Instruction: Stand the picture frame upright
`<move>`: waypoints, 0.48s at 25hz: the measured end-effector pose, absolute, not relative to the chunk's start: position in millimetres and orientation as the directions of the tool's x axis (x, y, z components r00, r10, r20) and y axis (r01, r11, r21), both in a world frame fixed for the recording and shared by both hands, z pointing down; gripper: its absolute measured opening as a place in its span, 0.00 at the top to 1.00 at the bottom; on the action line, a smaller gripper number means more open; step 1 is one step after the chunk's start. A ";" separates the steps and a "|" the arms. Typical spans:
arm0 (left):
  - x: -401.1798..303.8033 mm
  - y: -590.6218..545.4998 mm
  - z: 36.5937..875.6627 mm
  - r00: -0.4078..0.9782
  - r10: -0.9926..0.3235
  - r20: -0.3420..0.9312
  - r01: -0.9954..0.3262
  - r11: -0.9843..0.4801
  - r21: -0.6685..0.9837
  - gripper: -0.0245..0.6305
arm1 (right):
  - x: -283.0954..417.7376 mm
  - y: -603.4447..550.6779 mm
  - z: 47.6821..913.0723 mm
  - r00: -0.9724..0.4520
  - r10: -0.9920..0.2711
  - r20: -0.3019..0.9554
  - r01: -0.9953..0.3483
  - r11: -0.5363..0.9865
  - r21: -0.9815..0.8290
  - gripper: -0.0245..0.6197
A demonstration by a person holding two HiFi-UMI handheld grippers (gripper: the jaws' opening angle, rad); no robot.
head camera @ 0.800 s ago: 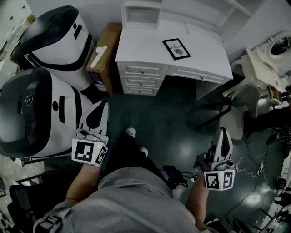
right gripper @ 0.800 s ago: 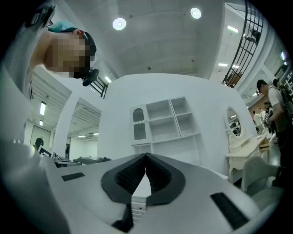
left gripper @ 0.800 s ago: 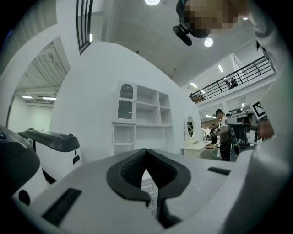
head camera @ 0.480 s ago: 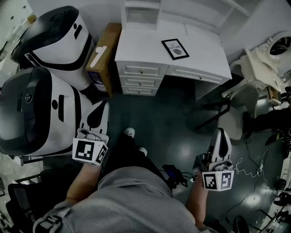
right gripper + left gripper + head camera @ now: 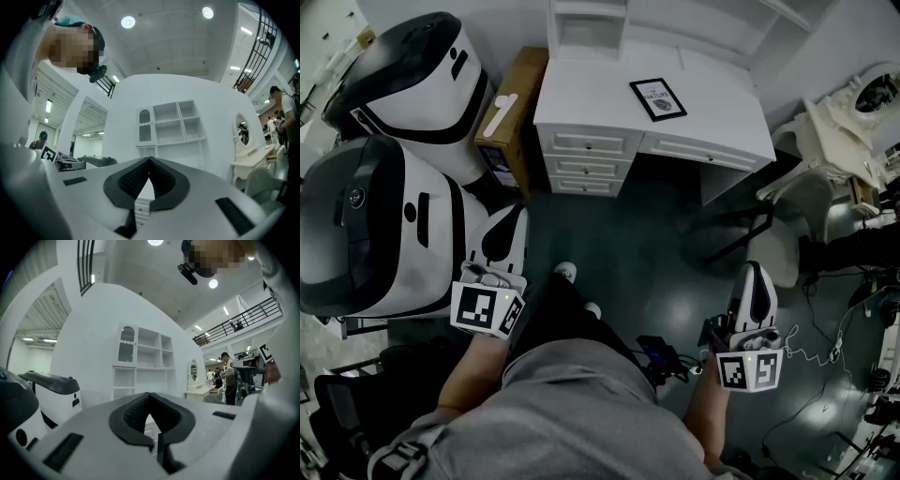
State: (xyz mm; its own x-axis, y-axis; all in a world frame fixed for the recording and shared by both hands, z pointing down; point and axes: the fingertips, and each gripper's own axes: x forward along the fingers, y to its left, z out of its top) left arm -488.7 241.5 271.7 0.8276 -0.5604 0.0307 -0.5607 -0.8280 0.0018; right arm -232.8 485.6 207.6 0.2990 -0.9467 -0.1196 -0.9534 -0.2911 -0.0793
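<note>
Picture frame (image 5: 657,98), flat on table (image 5: 581,103), is being faced; left gripper (image 5: 150,395), right gripper (image 5: 149,160) fingers together, empty; opening before reaching is being advised.

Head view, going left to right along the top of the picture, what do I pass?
White-and-black machine → cardboard box → white desk, with the picture frame lying flat on it → cream furniture.

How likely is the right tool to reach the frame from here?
Not likely yet: the frame lies flat on the desk, well ahead of the right tool, with floor between. Nothing seems to block the way, so stepping closer should help.
</note>
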 end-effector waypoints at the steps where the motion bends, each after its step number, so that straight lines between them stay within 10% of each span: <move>1: -486.8 241.6 271.9 0.828 -0.560 0.032 -0.561 -0.828 0.002 0.95 | -230.7 486.0 208.1 0.301 -0.946 -0.120 -0.952 -0.291 -0.091 0.92; 12: -464.6 228.4 272.3 0.834 -0.550 0.036 -0.551 -0.835 0.002 0.95 | -214.5 470.8 214.4 0.283 -0.951 -0.125 -0.953 -0.264 -0.152 0.92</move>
State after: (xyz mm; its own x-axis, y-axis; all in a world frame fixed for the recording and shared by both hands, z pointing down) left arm -464.6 228.4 272.3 0.8342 -0.5503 0.0361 -0.5508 -0.8347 0.0024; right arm -214.5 470.8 214.4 0.2830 -0.9509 -0.1249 -0.9526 -0.2635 -0.1522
